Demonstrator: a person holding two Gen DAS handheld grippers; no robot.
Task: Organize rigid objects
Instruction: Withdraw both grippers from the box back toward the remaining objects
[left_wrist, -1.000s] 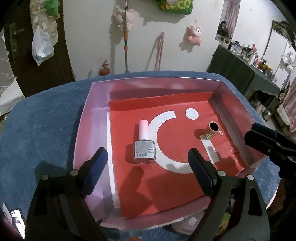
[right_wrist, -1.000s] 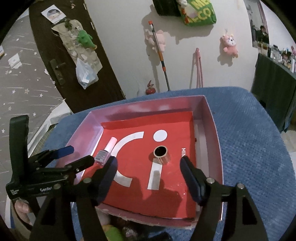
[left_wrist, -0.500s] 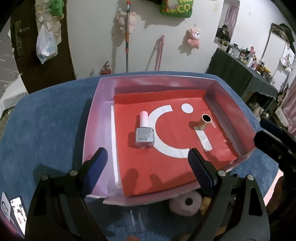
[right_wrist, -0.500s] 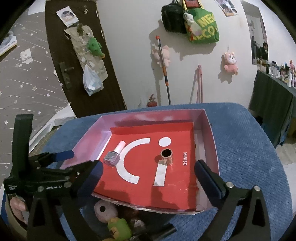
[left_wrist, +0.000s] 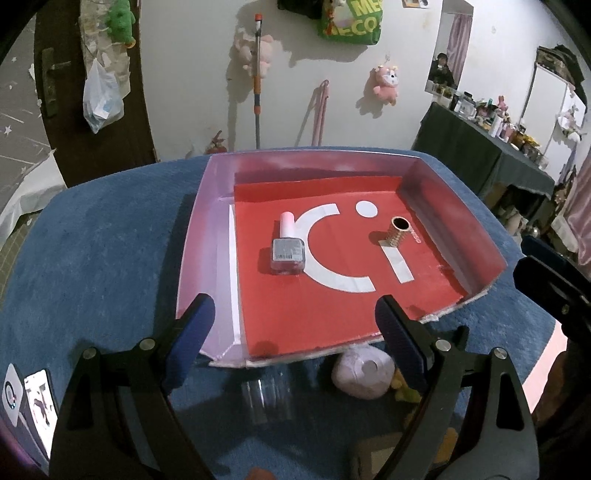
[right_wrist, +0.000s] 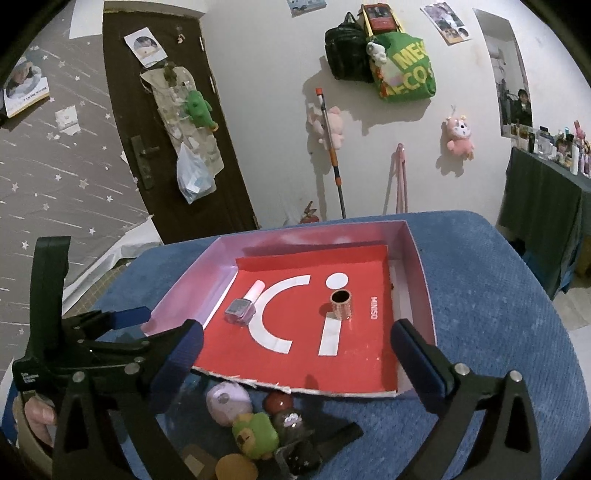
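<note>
Your left gripper (left_wrist: 291, 339) gapes, empty | right gripper (right_wrist: 295, 354) spread wide, empty | bottle (left_wrist: 287, 249) lies flat in tray (left_wrist: 199, 221), tube (right_wrist: 341, 304) upright to its right | bottle likely glass, slick, breakable: pinch its flat sides, gently.

A box (right_wrist: 419, 269) sits on a table (right_wrist: 498, 314). Inside it, a little bottle (right_wrist: 242, 306) lies on its side to the left, and a small tube (right_wrist: 341, 304) stands to the right, well apart. In front of the box, on the table, a bunch of small toys (right_wrist: 255, 424) sit close together
</note>
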